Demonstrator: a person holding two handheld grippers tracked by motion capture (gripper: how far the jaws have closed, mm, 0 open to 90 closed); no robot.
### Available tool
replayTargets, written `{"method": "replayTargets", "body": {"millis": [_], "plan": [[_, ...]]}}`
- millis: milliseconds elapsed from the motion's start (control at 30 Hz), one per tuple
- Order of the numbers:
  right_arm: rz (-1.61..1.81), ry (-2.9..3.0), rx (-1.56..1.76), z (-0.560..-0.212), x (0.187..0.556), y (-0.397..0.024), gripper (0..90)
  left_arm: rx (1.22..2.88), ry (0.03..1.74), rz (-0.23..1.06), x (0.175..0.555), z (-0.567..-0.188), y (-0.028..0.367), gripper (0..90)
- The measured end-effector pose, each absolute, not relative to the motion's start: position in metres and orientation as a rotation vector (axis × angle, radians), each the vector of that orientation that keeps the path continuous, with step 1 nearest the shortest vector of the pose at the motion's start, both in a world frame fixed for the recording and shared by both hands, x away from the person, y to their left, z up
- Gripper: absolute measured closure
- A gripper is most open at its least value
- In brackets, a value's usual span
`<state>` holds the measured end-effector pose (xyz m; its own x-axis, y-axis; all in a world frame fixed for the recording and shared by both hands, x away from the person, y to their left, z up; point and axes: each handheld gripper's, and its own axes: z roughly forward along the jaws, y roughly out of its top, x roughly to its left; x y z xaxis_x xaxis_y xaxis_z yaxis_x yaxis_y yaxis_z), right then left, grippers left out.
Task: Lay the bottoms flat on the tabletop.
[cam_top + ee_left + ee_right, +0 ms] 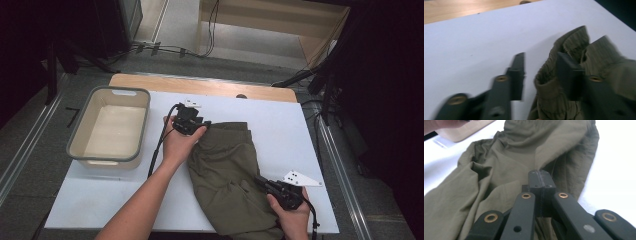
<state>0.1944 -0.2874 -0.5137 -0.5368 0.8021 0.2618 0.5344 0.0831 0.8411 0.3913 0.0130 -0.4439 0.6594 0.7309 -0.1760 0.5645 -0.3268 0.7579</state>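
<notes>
In the high view the person's left forearm enters from the bottom left of the frame and slants up toward the centre, the hand wrapped around the left gripper (191, 121), which sits just left of the top edge of the olive garment (227, 172). The left gripper view is blurred, but its jaws stand apart: one over bare white table (474, 45), the other lying against the gathered, ribbed waistband of the garment (574, 50). The folded band rises between the two jaws, nearer the right-hand one, and the pads do not appear to press on it, though the blur makes that hard to settle.

The right hand comes in at the lower right of the high view, holding the right gripper (265, 184) low over the garment's right edge, its grey plate tilted toward the frame's right. In the right gripper view the right gripper (540, 176) has its jaws pressed together, tips resting over the cloth; whether a fold is caught between the pads cannot be told.

The garment lies crumpled on the white table, from the centre of the high view down to its bottom edge, rumpled into soft ridges, its elastic waist uppermost. A grey-rimmed beige tub (111, 125) stands at the left of the table, well apart from the cloth.
</notes>
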Motion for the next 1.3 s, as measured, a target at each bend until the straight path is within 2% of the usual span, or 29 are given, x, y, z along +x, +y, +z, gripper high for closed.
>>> {"method": "replayTargets", "body": {"millis": [33, 100, 200, 267, 500, 800, 1033, 1233, 1300], "plan": [[1.436, 2.097, 1.336, -0.513, 0.194, -0.287, 88.0, 2.032, 0.985, 0.255, 0.387, -0.441, 0.011, 39.6], [1.437, 2.104, 1.332, -0.514, 0.193, -0.284, 88.0, 2.027, 0.964, 0.254, 0.378, -0.436, 0.007, 31.8], [1.439, 2.107, 1.327, -0.514, 0.193, -0.281, 88.0, 2.011, 0.912, 0.256, 0.36, -0.428, -0.001, 28.6], [1.443, 2.104, 1.333, -0.513, 0.192, -0.279, 88.0, 1.991, 0.891, 0.241, 0.348, -0.424, -0.007, 28.2], [1.454, 2.105, 1.323, -0.511, 0.19, -0.273, 88.0, 2.1, 0.753, 0.184, 0.321, -0.433, -0.05, 27.0], [1.433, 2.114, 1.298, -0.51, 0.185, -0.259, 88.0, 2.151, 0.74, 0.091, 0.316, -0.454, -0.082, 24.4], [1.391, 2.145, 1.241, -0.51, 0.181, -0.246, 87.9, 2.222, 0.751, 0.016, 0.316, -0.467, -0.091, 17.4], [1.383, 2.178, 1.208, -0.511, 0.181, -0.24, 87.9, 2.285, 0.78, 0.058, 0.314, -0.477, -0.098, 16.2], [1.386, 2.187, 1.193, -0.512, 0.18, -0.239, 88.0, 2.296, 0.805, 0.088, 0.315, -0.479, -0.097, 22.4]]}}
